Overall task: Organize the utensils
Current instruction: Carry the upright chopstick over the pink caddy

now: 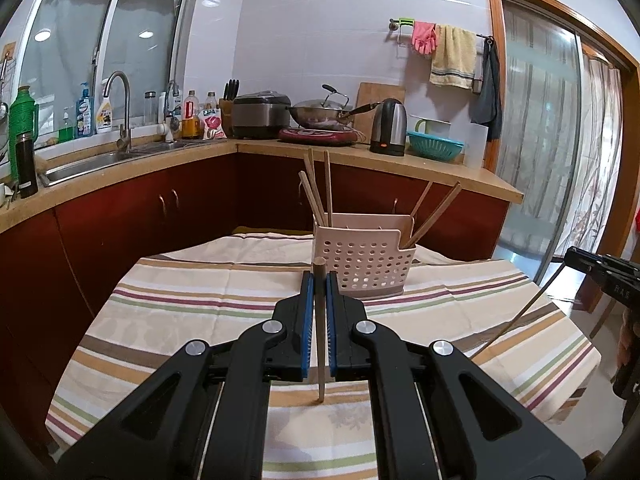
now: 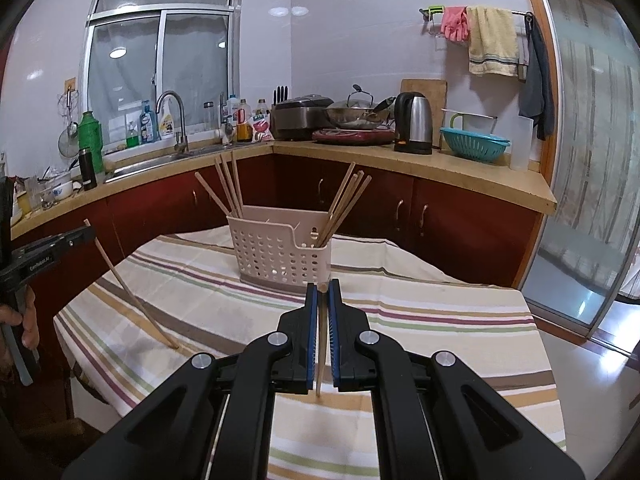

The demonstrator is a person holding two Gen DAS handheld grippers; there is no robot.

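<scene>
A pink perforated utensil holder (image 1: 366, 258) (image 2: 280, 250) stands on the striped tablecloth, with several wooden chopsticks leaning in its left and right compartments. My left gripper (image 1: 319, 280) is shut on a chopstick (image 1: 320, 344) held upright, its lower tip touching the cloth just in front of the holder. My right gripper (image 2: 322, 290) is shut on another chopstick (image 2: 321, 352), also upright with its tip on the cloth. Each gripper shows in the other's view: the right one (image 1: 600, 270) at the right edge with its slanted chopstick (image 1: 520, 312), the left one (image 2: 48, 248) at the left edge with its slanted chopstick (image 2: 132, 284).
The table (image 1: 180, 320) is covered by a striped cloth and stands close to a red cabinet counter (image 1: 160, 160) with sink, bottles, rice cooker, wok, kettle (image 1: 388, 126) and a teal colander. A sliding glass door (image 1: 540, 140) is to the right.
</scene>
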